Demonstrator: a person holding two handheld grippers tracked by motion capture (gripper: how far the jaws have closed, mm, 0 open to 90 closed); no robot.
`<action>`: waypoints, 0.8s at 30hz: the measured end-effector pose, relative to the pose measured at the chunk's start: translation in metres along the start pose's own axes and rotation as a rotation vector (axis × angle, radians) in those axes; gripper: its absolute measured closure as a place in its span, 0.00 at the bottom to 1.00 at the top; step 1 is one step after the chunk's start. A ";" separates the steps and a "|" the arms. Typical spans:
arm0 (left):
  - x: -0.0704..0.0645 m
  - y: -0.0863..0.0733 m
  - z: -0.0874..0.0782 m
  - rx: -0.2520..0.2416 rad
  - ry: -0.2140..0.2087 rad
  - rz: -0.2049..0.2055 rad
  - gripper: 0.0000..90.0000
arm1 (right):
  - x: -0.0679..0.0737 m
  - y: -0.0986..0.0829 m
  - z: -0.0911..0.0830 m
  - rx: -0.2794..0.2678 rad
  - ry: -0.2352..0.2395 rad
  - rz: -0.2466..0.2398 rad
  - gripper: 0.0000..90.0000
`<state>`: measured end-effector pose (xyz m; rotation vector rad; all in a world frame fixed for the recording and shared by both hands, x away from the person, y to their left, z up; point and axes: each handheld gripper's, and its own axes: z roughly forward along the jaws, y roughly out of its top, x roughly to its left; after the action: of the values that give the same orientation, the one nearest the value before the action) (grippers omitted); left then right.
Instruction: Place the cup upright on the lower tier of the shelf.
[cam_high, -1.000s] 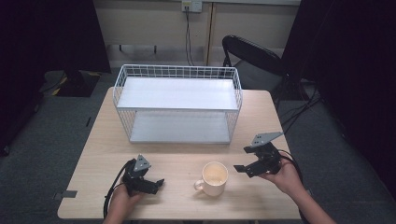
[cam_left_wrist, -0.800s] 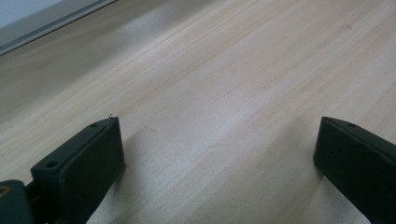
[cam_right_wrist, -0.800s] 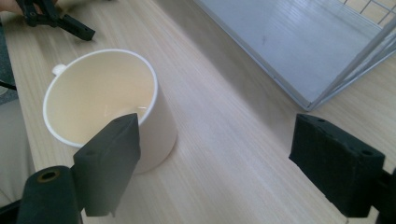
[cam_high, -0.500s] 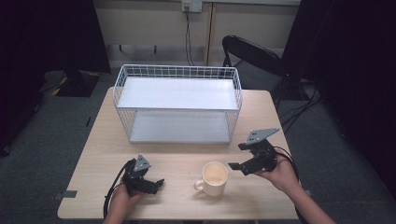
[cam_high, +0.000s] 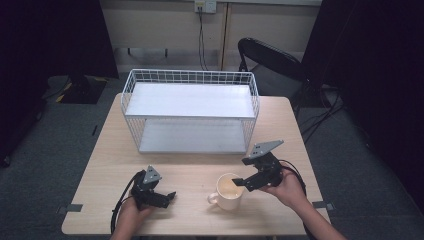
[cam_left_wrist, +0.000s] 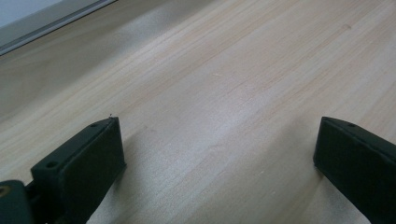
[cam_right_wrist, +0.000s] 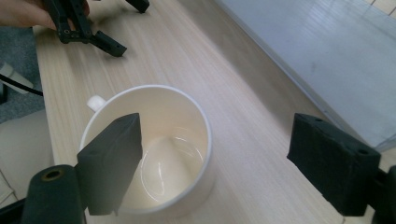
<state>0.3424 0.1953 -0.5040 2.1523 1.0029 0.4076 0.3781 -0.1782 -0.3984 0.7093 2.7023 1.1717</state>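
A cream mug (cam_high: 227, 194) stands upright and empty near the table's front edge, its handle pointing left. My right gripper (cam_high: 242, 172) is open right beside it. In the right gripper view one jaw hangs over the inside of the mug (cam_right_wrist: 159, 154) and the other stands outside the rim to the right, so the right gripper (cam_right_wrist: 219, 140) straddles the mug's wall without closing on it. My left gripper (cam_high: 167, 196) rests low on the table to the left of the mug. In its own view the left gripper (cam_left_wrist: 215, 140) is open over bare wood.
A white wire rack (cam_high: 190, 110) with two shelves stands at the back middle of the wooden table (cam_high: 110, 160). Its lower shelf (cam_right_wrist: 336, 60) lies just beyond the mug. A black folding chair (cam_high: 270, 60) sits behind the table at the right. Cables trail off both grippers.
My right gripper has moved left and down to the mug, bringing one jaw over its rim. The left gripper and the mug have stayed in place.
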 end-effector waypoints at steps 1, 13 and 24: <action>0.000 0.000 0.000 0.000 0.000 0.000 0.01 | 0.001 -0.001 0.004 0.001 0.005 0.007 0.20; 0.000 0.000 0.000 0.000 0.000 0.000 0.01 | 0.004 -0.008 0.021 0.013 0.047 0.030 0.31; 0.000 0.000 0.000 0.000 0.000 0.000 0.01 | 0.004 -0.012 0.028 0.035 0.046 0.040 0.51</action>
<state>0.3424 0.1953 -0.5040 2.1525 1.0027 0.4076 0.3775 -0.1653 -0.4261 0.7539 2.7655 1.1658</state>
